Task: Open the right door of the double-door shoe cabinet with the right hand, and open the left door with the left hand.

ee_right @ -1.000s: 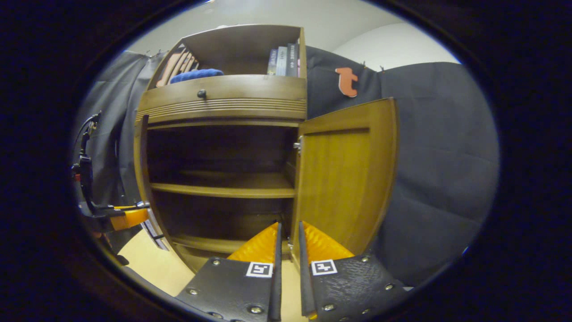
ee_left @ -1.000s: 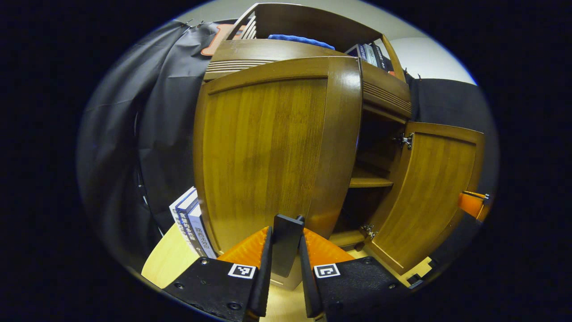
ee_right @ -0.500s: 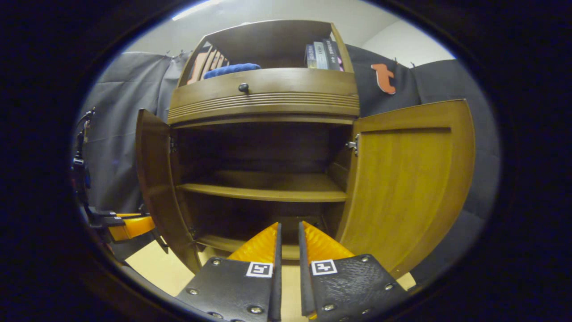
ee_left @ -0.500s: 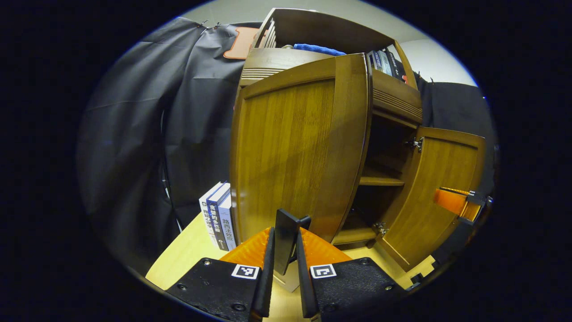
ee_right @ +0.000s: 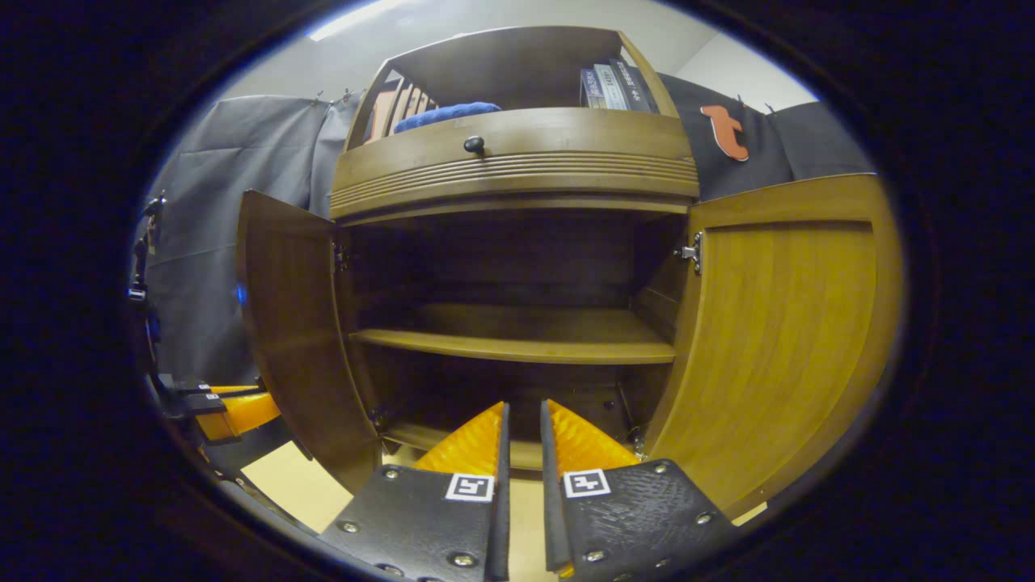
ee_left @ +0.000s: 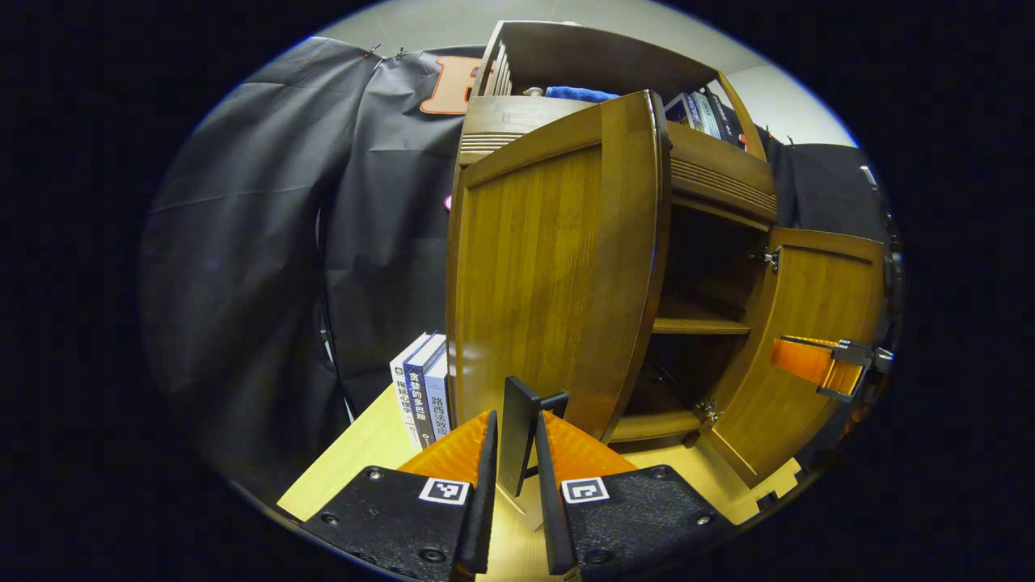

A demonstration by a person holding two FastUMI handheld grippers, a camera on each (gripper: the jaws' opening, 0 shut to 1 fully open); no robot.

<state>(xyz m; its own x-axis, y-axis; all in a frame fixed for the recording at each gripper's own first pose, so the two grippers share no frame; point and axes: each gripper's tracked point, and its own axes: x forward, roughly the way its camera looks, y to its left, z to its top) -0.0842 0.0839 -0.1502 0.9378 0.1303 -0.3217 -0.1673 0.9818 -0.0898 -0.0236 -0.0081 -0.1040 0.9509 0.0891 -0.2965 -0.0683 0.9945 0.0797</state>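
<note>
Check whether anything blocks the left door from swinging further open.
Books stand on the tabletop just behind the left door, beside the cabinet; swung wider, the door would likely meet them. The left claw grips its handle.

Black textured housings with silver screws on left gripper (ee_left: 514, 420) and right gripper (ee_right: 521, 416); square black-and-white markers near fingers.

Both doors (ee_right: 291, 323) swung wide; shelf (ee_right: 517, 347) splits the open interior.
</note>
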